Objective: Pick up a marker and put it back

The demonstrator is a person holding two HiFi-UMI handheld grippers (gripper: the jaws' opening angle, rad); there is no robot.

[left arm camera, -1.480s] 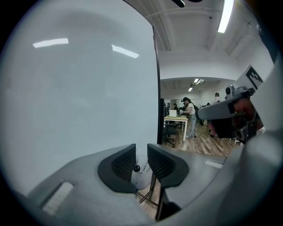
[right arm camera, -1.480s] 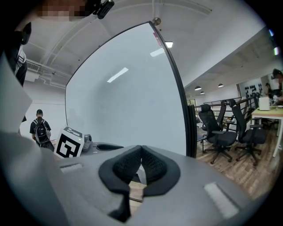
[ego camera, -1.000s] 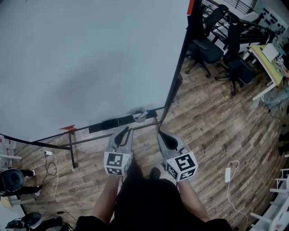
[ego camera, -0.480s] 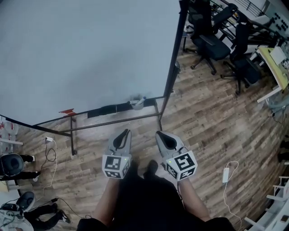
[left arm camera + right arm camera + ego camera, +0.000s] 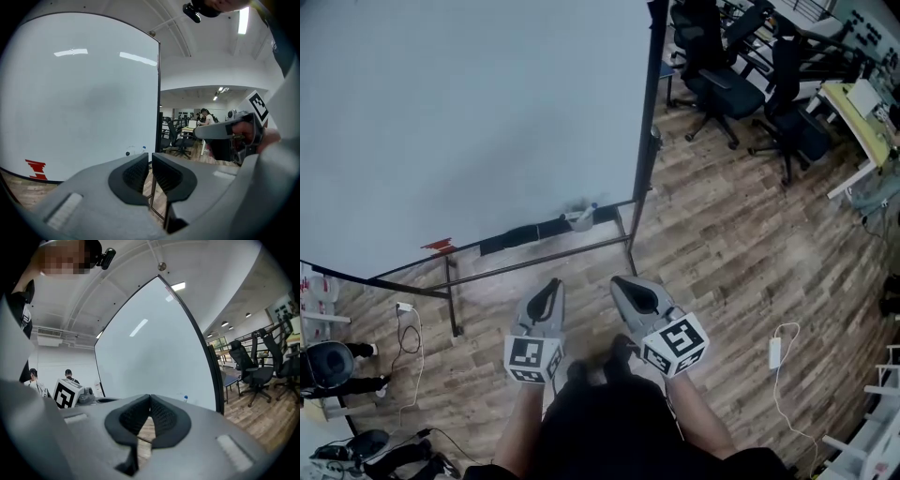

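Note:
A whiteboard point(image 5: 469, 122) stands on a wheeled frame. Its low tray point(image 5: 539, 232) carries a black eraser and a small cup of markers point(image 5: 580, 217). One blue-capped marker shows in the left gripper view point(image 5: 144, 148) and in the right gripper view point(image 5: 185, 398). Both grippers hang close to my body, well short of the tray. My left gripper point(image 5: 551, 285) point(image 5: 150, 160) has only a narrow gap between its jaws, which are closing on nothing. My right gripper point(image 5: 624, 282) point(image 5: 150, 397) is shut and empty, its tips touching.
Wooden floor lies all round. Black office chairs point(image 5: 722, 75) and a desk point(image 5: 853, 112) stand at the upper right. A white charger and cable point(image 5: 774, 352) lie on the floor to the right. Cables and a bag point(image 5: 323, 366) are at the left. People sit far off point(image 5: 204, 115).
The whiteboard tray has drawn farther from both grippers, which now sit lower in the view and closer to my body. Neither gripper holds anything.

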